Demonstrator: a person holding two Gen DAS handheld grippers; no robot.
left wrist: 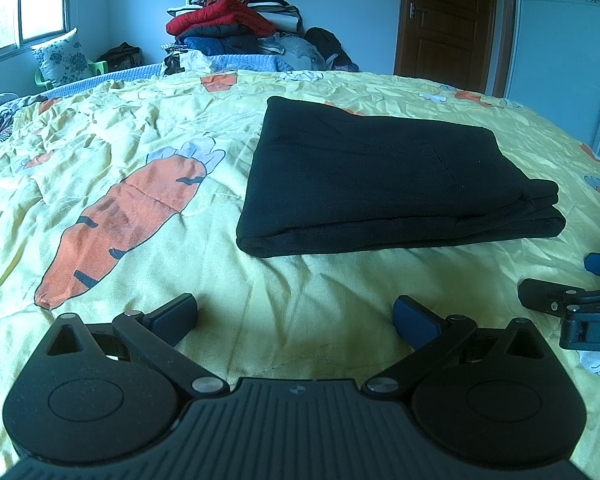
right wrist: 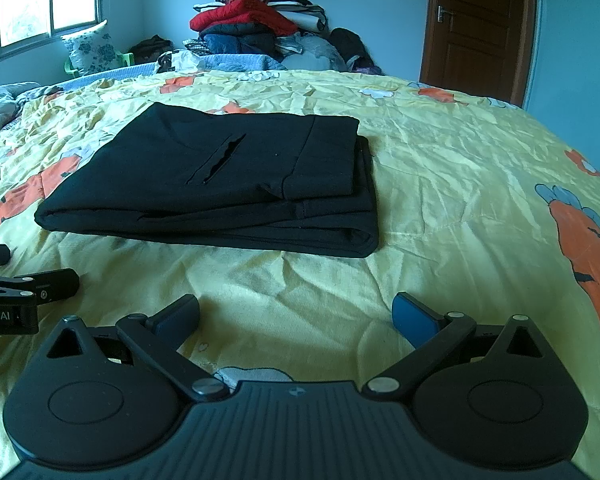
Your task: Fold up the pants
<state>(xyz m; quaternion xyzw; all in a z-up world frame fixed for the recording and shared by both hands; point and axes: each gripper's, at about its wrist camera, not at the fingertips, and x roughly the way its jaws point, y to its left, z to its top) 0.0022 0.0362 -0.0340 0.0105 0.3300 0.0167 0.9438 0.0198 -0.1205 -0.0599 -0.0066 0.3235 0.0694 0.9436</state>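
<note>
- Black pants (left wrist: 388, 176), folded flat on yellow bedspread (left wrist: 140, 128), ahead of both grippers, untouched.
- Left gripper (left wrist: 296, 320): spread wide, empty.
- Right gripper (right wrist: 296, 318): spread wide, empty.

The folded pants (left wrist: 384, 184) lie on the bedspread (left wrist: 140, 152), ahead of both grippers and apart from them. The left gripper (left wrist: 296, 320) sits just left of the right gripper (right wrist: 296, 318), both low over the bedspread. Behind the bed, a clothes pile (right wrist: 256, 24) stands between window (right wrist: 48, 0) and door (right wrist: 476, 24).
</note>
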